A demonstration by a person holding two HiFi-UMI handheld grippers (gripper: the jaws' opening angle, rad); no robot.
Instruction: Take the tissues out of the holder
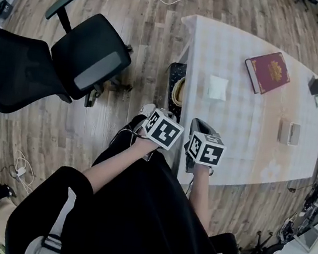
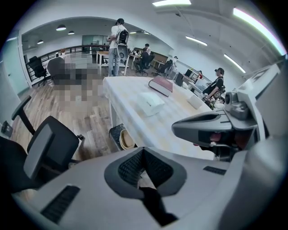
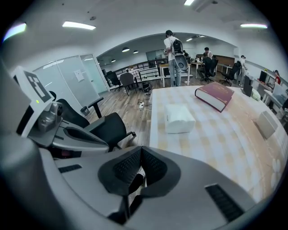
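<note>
Two grippers are held side by side at the near-left corner of the table (image 1: 244, 148), both tilted downward. The left gripper (image 2: 143, 150) has its jaws pressed together with nothing between them. The right gripper (image 3: 140, 150) is likewise closed and empty. The white tissue pack (image 1: 217, 87) lies flat on the checked cloth at twelve o'clock from the right gripper, well apart from both claws. A red book (image 1: 267, 71) lies further off at one o'clock. A small grey box (image 1: 290, 133) rests at about two o'clock, near the table's right edge; whether it is the holder cannot be told. On the floor at twelve o'clock from the left gripper, just beside the table's left edge, stands a dark bin (image 1: 175, 72). Two black office chairs (image 1: 93, 54) stand at ten o'clock on the wooden floor
</note>
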